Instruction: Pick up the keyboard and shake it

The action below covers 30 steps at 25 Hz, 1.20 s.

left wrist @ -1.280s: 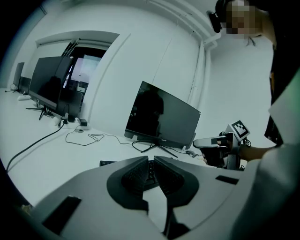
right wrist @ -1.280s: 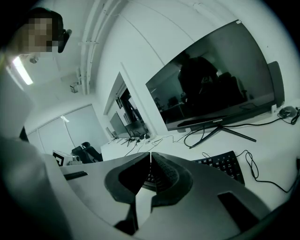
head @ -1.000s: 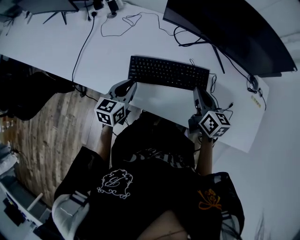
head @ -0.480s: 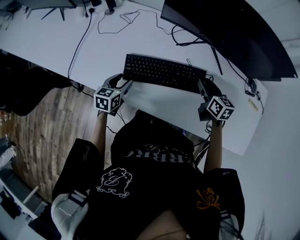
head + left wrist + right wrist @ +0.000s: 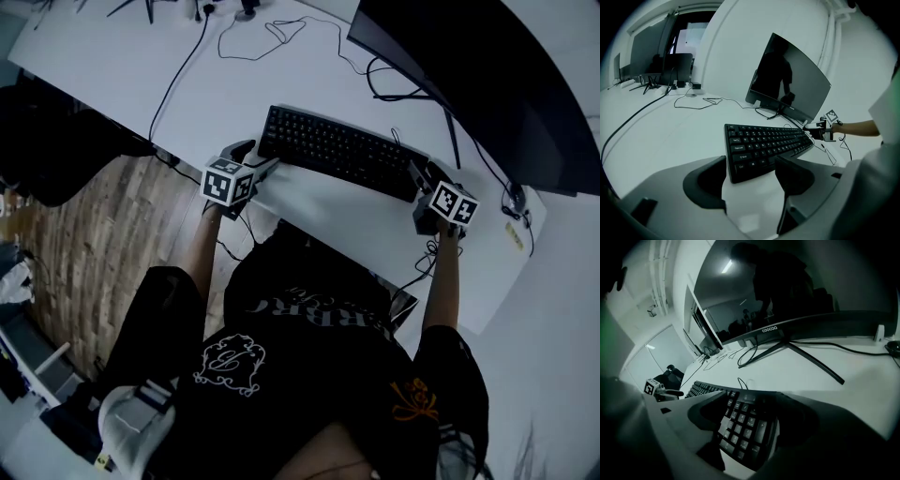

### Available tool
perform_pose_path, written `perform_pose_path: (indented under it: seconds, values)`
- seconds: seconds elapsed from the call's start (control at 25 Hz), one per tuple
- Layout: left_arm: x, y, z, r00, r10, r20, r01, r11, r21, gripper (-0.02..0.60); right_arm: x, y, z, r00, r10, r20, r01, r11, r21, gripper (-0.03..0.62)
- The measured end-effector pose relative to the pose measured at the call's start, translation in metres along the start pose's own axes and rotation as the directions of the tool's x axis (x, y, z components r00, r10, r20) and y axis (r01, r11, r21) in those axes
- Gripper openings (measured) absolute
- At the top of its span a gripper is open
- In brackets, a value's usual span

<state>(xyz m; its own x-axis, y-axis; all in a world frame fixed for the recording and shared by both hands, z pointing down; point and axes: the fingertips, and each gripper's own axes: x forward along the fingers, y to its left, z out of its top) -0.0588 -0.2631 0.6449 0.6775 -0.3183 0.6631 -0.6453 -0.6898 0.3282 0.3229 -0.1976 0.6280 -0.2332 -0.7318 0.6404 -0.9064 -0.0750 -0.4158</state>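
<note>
Reaching down to a white desk (image 5: 281, 80), a seated person brings the left gripper (image 5: 255, 157) and right gripper (image 5: 419, 178) to the two ends of a black keyboard (image 5: 342, 153). It lies flat near the desk's near edge, in front of a dark monitor (image 5: 469, 75).

Both pairs of jaws stand spread and grasp nothing yet. The left gripper view shows the keyboard's left near corner between the jaws with a gap to the pads. The right gripper view shows the number-pad end framed the same way.

The keyboard looks like a long, stiff, fairly light plastic slab, likely slick at the case edges. A hold on each short end, pads on the case rather than the keys, should keep it level and stop it twisting when shaken. Its cable (image 5: 380, 127) runs off the far edge and may tug.

A second ago the grippers hung closer to the person, short of the keyboard, with the jaws together. Since then they have moved outward to its ends, and both pairs of jaws have just been opening.
</note>
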Motion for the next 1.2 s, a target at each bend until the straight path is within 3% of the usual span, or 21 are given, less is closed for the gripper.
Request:
perform_pose_path:
  seconds: [0.2, 0.52, 0.68, 0.88, 1.2]
  values:
    - [0.008, 0.004, -0.004, 1.0, 0.006, -0.025, -0.006, 1.0, -0.028, 0.33, 0.01, -0.02, 0.003, 1.0, 0.016, 0.001, -0.016, 0.996, 0.087, 0.345]
    - [0.018, 0.007, -0.006, 0.998, -0.017, -0.055, 0.015, 0.999, -0.037, 0.343, 0.028, -0.015, -0.013, 0.991, 0.074, -0.107, -0.069, 0.997, 0.043, 0.345]
    - [0.024, 0.009, -0.005, 0.997, -0.03, -0.071, 0.027, 0.998, -0.05, 0.365, 0.03, -0.015, -0.012, 0.992, 0.075, -0.101, -0.07, 0.996, 0.054, 0.344]
    - [0.039, 0.009, 0.008, 0.997, -0.056, -0.05, 0.051, 0.994, -0.099, 0.371, 0.03, -0.015, -0.012, 0.991, 0.07, -0.11, -0.065, 0.997, 0.049, 0.337]
    - [0.044, 0.014, 0.011, 1.0, -0.017, 0.017, 0.02, 0.987, -0.157, 0.367, 0.031, -0.02, -0.01, 0.998, 0.031, -0.06, -0.023, 0.993, 0.12, 0.315]
